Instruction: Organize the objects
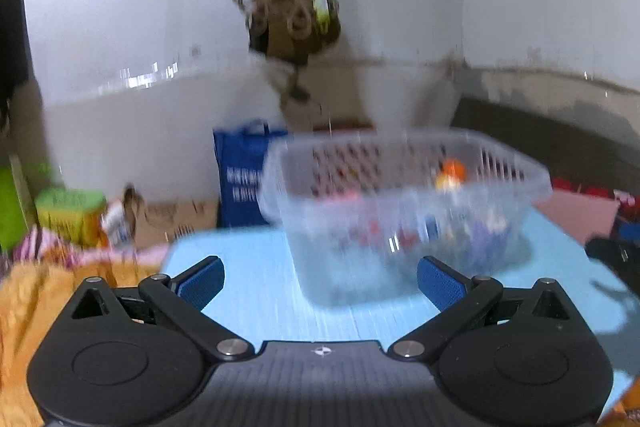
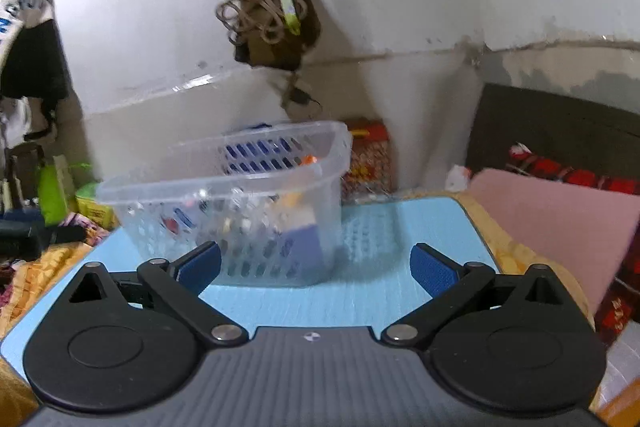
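A clear plastic basket (image 1: 320,163) with slotted walls stands on a light blue table top (image 1: 256,291). It holds several small colourful items, among them an orange one (image 1: 452,171); the left wrist view is blurred. My left gripper (image 1: 320,283) is open and empty, just in front of the basket. In the right wrist view the basket (image 2: 152,187) stands ahead and to the left, with a purple box (image 2: 304,243) inside. My right gripper (image 2: 316,267) is open and empty, close to the basket's near wall.
A blue bag (image 1: 240,179) stands behind the table. A green tub (image 1: 68,215) and orange-patterned cloth (image 1: 40,291) lie left. A pink cushion (image 2: 560,223) lies right. Ropes and bags (image 2: 264,7) hang on the white wall.
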Demonstrator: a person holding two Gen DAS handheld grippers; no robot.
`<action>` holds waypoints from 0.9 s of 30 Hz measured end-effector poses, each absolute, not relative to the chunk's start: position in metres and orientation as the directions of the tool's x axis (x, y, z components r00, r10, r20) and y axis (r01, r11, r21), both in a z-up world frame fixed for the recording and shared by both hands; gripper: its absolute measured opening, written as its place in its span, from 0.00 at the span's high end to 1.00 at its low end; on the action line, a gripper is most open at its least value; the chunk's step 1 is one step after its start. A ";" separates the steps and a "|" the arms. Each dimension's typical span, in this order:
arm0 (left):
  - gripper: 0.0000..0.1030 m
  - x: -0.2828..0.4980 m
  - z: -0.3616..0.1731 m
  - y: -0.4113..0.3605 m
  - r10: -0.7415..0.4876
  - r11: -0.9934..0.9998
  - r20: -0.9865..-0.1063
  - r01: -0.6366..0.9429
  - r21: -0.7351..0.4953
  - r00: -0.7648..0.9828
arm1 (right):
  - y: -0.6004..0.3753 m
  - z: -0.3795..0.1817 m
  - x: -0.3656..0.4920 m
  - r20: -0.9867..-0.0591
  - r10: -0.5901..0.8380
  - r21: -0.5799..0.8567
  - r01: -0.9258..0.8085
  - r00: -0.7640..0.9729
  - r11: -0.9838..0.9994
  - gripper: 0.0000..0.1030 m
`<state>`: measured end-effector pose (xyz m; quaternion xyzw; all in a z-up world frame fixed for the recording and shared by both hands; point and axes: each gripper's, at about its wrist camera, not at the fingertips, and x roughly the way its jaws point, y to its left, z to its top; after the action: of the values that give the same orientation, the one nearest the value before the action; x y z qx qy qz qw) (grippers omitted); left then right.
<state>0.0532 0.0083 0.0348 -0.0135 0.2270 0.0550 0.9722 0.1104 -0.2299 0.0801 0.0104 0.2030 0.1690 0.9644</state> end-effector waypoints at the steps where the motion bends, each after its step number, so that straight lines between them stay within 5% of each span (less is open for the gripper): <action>1: 0.00 0.055 0.029 0.005 0.103 0.994 -0.478 -0.114 0.006 0.872 | -0.227 0.079 0.114 -0.419 0.302 0.064 -0.305 0.856 0.950 0.00; 6: 0.00 0.057 0.029 -0.001 0.064 0.997 -0.507 -0.074 -0.001 0.859 | -0.215 0.078 0.130 -0.502 0.271 0.029 -0.297 0.821 0.955 0.00; 27: 0.00 0.123 0.089 0.000 0.077 0.996 -0.506 -0.092 -0.006 0.859 | -0.191 0.137 0.167 -0.548 0.187 -0.041 -0.250 0.816 0.967 0.00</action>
<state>0.1229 -0.0003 0.0888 -0.0148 0.2617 0.0438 0.9640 0.1670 -0.1915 0.1373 -0.0555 0.2811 0.1148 0.9512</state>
